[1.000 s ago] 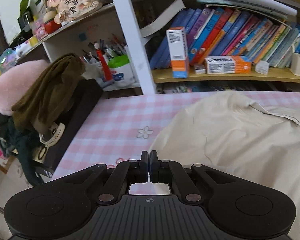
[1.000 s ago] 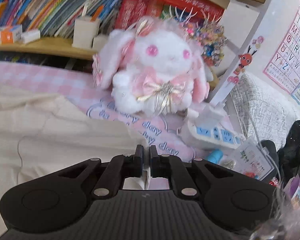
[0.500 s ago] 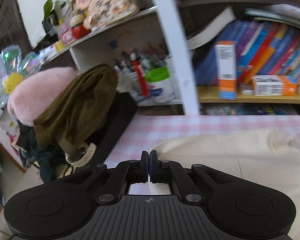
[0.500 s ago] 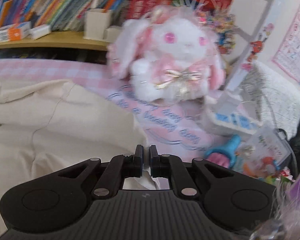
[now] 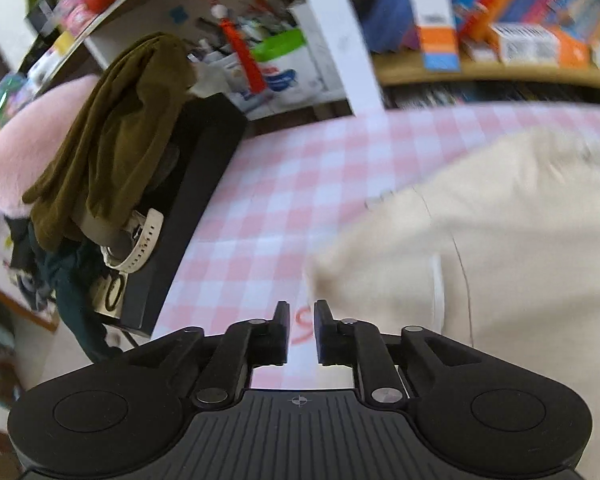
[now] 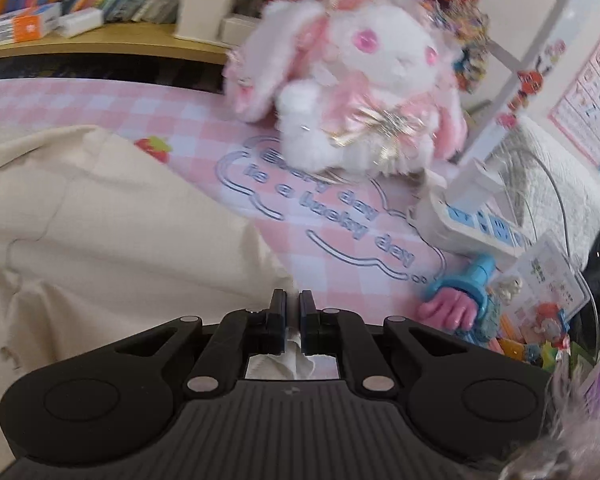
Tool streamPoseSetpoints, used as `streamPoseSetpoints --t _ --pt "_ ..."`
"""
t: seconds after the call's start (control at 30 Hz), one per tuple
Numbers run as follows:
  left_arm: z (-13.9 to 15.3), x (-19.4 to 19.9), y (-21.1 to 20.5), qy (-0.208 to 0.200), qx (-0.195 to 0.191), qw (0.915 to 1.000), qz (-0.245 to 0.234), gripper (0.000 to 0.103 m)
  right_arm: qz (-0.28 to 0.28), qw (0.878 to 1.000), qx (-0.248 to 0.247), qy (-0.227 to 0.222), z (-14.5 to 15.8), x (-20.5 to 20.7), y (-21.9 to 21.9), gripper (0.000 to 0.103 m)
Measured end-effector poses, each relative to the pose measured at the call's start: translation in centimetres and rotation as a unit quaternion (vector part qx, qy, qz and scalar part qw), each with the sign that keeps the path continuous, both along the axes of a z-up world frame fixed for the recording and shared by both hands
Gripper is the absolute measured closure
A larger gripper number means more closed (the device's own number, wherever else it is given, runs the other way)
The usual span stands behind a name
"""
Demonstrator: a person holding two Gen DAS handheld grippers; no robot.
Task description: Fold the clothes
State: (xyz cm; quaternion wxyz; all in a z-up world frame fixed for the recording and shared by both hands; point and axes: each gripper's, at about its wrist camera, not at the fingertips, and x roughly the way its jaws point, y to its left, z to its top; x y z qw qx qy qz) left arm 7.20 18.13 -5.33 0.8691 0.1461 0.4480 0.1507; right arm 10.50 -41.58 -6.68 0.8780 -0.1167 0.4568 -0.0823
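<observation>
A cream garment [image 5: 500,232] lies on the pink checked tablecloth [image 5: 300,168]. In the left wrist view my left gripper [image 5: 302,308] is slightly open and empty, just left of the garment's near corner. In the right wrist view the same cream garment [image 6: 112,224] fills the left side. My right gripper [image 6: 293,298] is nearly shut, with a bunch of the cream cloth pinched between its fingers at the garment's right edge.
A black box [image 5: 192,208] with an olive cloth [image 5: 120,132] and a watch [image 5: 138,240] stands at the table's left edge. Bookshelves [image 5: 500,32] line the back. A plush rabbit [image 6: 364,92], a power strip [image 6: 472,220] and toys [image 6: 460,300] crowd the right.
My left gripper has opened and let go of the garment's corner, which now lies to its right. My right gripper stays shut on the cloth and has shifted left.
</observation>
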Motion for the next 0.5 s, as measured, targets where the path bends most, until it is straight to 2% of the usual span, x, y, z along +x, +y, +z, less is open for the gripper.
streamPoseSetpoints --t 0.07,0.13,0.17,0.23,0.3,0.33,0.37,0.43,0.5 --pt "0.3 -1.1 -0.6 -0.004 0.016 0.9997 -0.016 0.082 0.000 1.000 -0.003 0.003 -0.2 0.1 -0.4 0.097" --pt "1.0 -2.1 -1.5 -0.022 0.016 0.9989 -0.038 0.075 0.015 1.000 -0.003 0.004 0.2 0.1 -0.2 0.094" --pt "1.1 -2.3 -2.1 -0.029 0.008 0.9985 -0.047 0.071 0.025 1.000 -0.006 0.001 0.5 0.1 0.1 0.087" --pt "1.1 -2.0 -3.3 -0.040 -0.018 0.9971 -0.062 0.069 0.051 0.999 -0.015 -0.012 1.3 -0.2 1.0 0.079" --pt "1.0 -1.8 -4.6 -0.051 -0.044 0.9948 -0.077 0.069 0.093 0.995 -0.019 -0.022 1.9 -0.4 2.8 0.078" --pt "0.9 -1.7 -5.2 -0.056 -0.057 0.9932 -0.085 0.069 0.118 0.993 -0.015 -0.023 2.1 -0.5 4.0 0.074" --pt "0.9 -1.6 -5.8 -0.061 -0.069 0.9914 -0.092 0.069 0.145 0.989 -0.012 -0.026 2.2 -0.5 5.3 0.064" --pt "0.7 -1.1 -7.0 -0.071 -0.088 0.9880 -0.106 0.069 0.201 0.979 -0.008 -0.034 2.2 -0.5 8.4 0.052" --pt "0.4 0.0 -7.7 -0.081 -0.090 0.9852 -0.121 0.069 0.255 0.966 -0.007 -0.035 1.7 -0.3 11.7 0.051"
